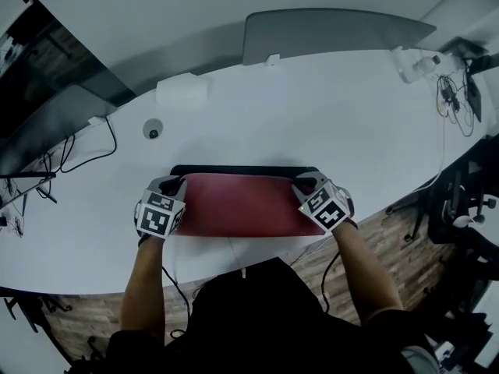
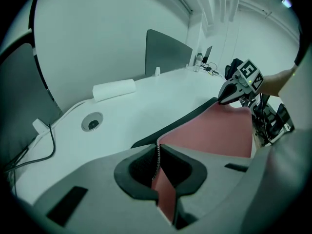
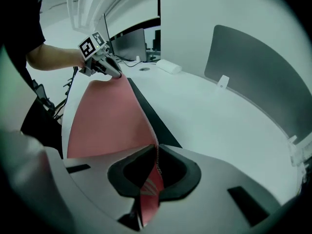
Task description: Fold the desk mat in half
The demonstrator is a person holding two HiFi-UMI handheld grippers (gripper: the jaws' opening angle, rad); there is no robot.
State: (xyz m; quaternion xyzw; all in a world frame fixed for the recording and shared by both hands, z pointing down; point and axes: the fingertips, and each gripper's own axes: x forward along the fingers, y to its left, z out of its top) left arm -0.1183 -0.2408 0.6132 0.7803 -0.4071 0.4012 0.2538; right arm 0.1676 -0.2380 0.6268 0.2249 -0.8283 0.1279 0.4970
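The desk mat (image 1: 238,202) lies on the white table near its front edge, its red side turned up over most of it and a black strip (image 1: 242,170) of it showing along the far side. My left gripper (image 1: 173,189) is shut on the mat's left corner, and the red sheet (image 2: 161,186) runs between its jaws. My right gripper (image 1: 304,187) is shut on the right corner, with the red sheet (image 3: 152,186) pinched between its jaws. In the left gripper view the lifted red mat (image 2: 219,130) stretches to the right gripper (image 2: 229,95). From the right gripper view the mat (image 3: 109,121) reaches the left gripper (image 3: 114,73).
A round cable grommet (image 1: 153,130) and a white box (image 1: 182,91) sit behind the mat. A grey divider panel (image 1: 327,33) stands at the table's far edge. Cables (image 1: 86,150) trail at the left and more cables (image 1: 456,100) at the right. Wooden floor (image 1: 390,232) shows beside the table.
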